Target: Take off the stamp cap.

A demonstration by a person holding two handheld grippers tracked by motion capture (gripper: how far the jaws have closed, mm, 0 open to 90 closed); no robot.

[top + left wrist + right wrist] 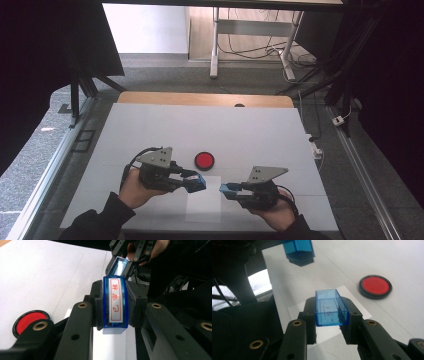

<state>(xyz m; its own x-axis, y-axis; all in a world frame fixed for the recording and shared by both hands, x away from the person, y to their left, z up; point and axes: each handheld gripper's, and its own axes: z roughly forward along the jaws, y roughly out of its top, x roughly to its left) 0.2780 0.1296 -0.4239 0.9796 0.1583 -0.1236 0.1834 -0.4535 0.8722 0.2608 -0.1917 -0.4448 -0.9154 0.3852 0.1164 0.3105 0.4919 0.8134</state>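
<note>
Two grippers — stamp [115, 305] left, cap [331, 308] right

A round red ink pad [204, 160] in a black rim sits on the white tabletop [250, 130], just beyond the gap between the two tongs. Farther off, cables [250, 50] lie on the floor.

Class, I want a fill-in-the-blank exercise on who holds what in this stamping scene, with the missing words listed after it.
1. The left hand-held gripper is shut on a blue stamp whose label bears ____ characters.
2. The right hand-held gripper grips the stamp's empty blue ____.
3. The round ink pad on the table is ____ inside.
4. Below both grippers lies a white sheet of ____.

Missing words: red; cap; red; paper
</note>
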